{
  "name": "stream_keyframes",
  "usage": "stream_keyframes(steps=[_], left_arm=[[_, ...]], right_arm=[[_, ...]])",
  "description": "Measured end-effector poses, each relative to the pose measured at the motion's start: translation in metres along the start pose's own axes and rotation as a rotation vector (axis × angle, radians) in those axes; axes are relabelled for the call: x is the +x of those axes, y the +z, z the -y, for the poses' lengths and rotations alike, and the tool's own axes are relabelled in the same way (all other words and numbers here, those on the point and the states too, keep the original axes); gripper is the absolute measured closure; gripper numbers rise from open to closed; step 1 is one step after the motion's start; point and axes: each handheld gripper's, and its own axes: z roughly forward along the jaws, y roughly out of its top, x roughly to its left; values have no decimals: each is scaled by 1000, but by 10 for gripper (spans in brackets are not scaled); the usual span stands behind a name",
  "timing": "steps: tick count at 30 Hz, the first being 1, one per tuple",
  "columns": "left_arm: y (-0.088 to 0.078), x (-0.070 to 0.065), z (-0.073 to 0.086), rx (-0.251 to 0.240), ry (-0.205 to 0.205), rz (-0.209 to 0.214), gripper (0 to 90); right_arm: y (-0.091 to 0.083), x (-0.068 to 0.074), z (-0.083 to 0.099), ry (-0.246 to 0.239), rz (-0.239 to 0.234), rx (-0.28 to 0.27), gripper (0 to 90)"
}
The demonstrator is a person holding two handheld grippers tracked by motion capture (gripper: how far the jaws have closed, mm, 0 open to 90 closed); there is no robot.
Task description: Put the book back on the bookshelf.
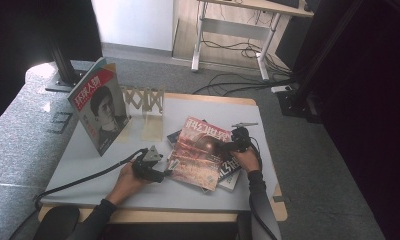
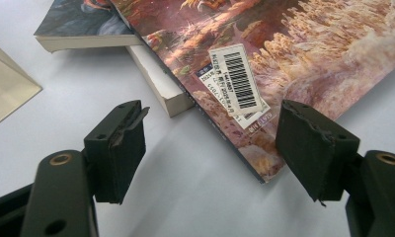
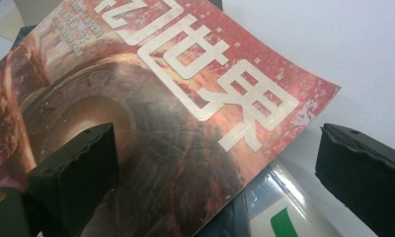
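Between both grippers — red magazine (image 1: 200, 152) | left gripper (image 1: 160, 176) (open) at its corner

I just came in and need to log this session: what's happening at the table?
A person works a gripper in each hand around a red magazine lying on top of a pile of books. The left gripper, fingers open, sits at the magazine's lower left corner; the right gripper, also open, is over its right edge. Nothing is gripped. Another magazine stands upright at the back left.
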Motion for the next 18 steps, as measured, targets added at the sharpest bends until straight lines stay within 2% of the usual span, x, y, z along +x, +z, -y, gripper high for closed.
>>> stream_keyframes(steps=[8,13,16,18], left_arm=[[0,0,0,-1,5,6,288],[0,0,0,-2,3,7,289],[0,0,0,-1,1,9,289],[0,1,0,2,3,10,289]], right_arm=[[9,-10,0,78,-55,13,0],[15,-13,-5,101,-90,32,0],[17,-14,-7,106,-99,36,0],[16,-14,-9,104,-89,30,35]])
